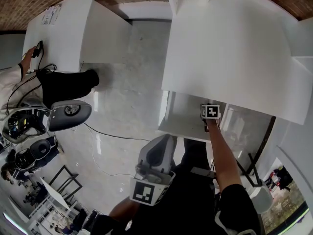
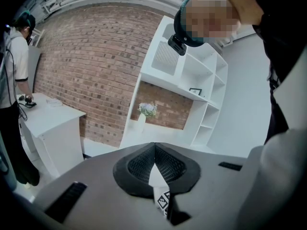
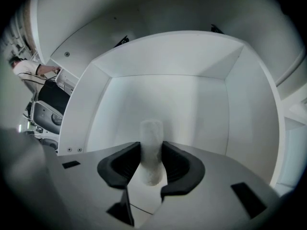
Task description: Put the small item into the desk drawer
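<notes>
The desk drawer [image 1: 177, 126] stands pulled out under the white desk top [image 1: 230, 48]. My right gripper [image 1: 210, 112] reaches down into it, only its marker cube showing in the head view. In the right gripper view the small item [image 3: 151, 143], a whitish, blurry cylinder, stands upright between the two black pads [image 3: 125, 166]. Both pads touch its sides, so the right gripper [image 3: 152, 152] is shut on it above the white drawer floor [image 3: 163, 99]. My left gripper [image 1: 161, 143] hangs low near the person's body, away from the drawer. Its tips [image 2: 154, 146] meet, shut and empty.
A second white desk [image 1: 63, 28] stands at the far left with a person [image 1: 66, 84] beside it. A grey office chair [image 1: 71, 114] and a cable [image 1: 112, 133] are on the floor between the desks. The left gripper view shows a brick wall [image 2: 91, 71] and white shelving [image 2: 192, 75].
</notes>
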Tool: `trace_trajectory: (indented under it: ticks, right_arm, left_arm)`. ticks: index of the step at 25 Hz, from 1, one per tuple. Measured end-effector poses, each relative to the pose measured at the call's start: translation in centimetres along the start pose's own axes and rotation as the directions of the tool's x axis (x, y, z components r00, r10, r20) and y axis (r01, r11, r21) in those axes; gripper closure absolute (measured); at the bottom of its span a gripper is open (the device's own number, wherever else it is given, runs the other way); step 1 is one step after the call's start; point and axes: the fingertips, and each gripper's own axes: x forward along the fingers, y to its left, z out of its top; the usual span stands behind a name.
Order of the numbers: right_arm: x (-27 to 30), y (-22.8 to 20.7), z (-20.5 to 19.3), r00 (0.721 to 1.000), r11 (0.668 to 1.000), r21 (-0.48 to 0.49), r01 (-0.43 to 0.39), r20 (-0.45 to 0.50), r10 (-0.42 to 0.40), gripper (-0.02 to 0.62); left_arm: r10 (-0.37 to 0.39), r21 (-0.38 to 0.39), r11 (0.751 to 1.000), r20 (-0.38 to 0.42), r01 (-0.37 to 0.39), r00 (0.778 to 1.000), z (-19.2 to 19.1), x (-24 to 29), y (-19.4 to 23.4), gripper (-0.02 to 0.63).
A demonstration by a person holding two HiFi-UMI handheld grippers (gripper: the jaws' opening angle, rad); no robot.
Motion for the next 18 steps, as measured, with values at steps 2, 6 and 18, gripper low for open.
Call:
trace_trajectory:
  ticks: [2,6,18]
  right_arm:
    - [0.2,0.0,-0.1,1.0,1.0,-0.003,0.003,-0.007,-0.003,0.437]
    - [0.3,0.1,0.1,1.0,1.0,-0.009,0.008,-0.006,-0.008,0.437]
    - [-2.4,0.4,0.4,0.999,1.0,0.002,0.025,0.031,-0.025,0.41]
  left_arm:
    - [0.001,-0.001,1.0,-0.003,-0.001,1.0,-0.1,0.0,0.2,0.581]
    - [0.007,0.0,1.0,-0.007,-0.007,1.0,-0.2,-0.2,0.7,0.581]
    - [-0.002,-0.001,1.0,0.043,0.002,0.999,1.1,-2.0,-0.1,0.581]
